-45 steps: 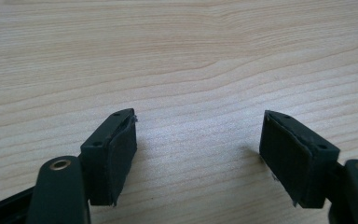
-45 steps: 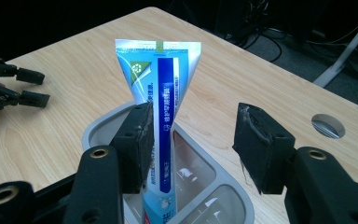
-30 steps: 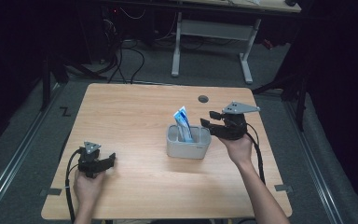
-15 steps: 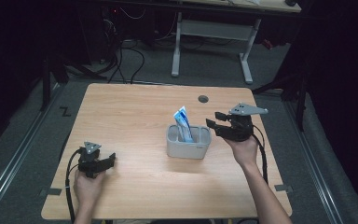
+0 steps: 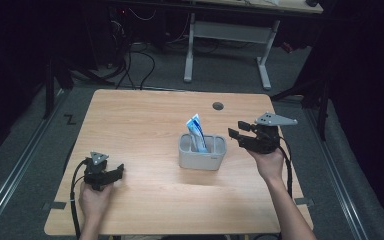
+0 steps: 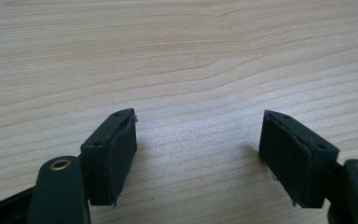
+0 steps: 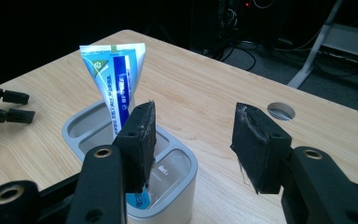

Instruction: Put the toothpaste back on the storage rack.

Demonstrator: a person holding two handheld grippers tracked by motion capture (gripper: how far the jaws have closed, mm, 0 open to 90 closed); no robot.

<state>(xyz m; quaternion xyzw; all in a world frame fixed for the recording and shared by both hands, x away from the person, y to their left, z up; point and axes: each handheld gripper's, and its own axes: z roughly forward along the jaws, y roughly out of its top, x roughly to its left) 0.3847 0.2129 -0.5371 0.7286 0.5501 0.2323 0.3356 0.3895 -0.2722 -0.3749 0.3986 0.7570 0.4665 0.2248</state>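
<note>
Nearest me, left gripper [image 5: 111, 174] rests on the table [image 5: 145, 115], jaws spread, empty: parked out of the way. Mid-table, the tube [image 5: 197, 132] stands upright in the caddy [image 5: 202, 159], leaning on a divider. Beside it, right gripper [image 5: 236, 131] hovers, jaws spread, holding nothing.
</note>
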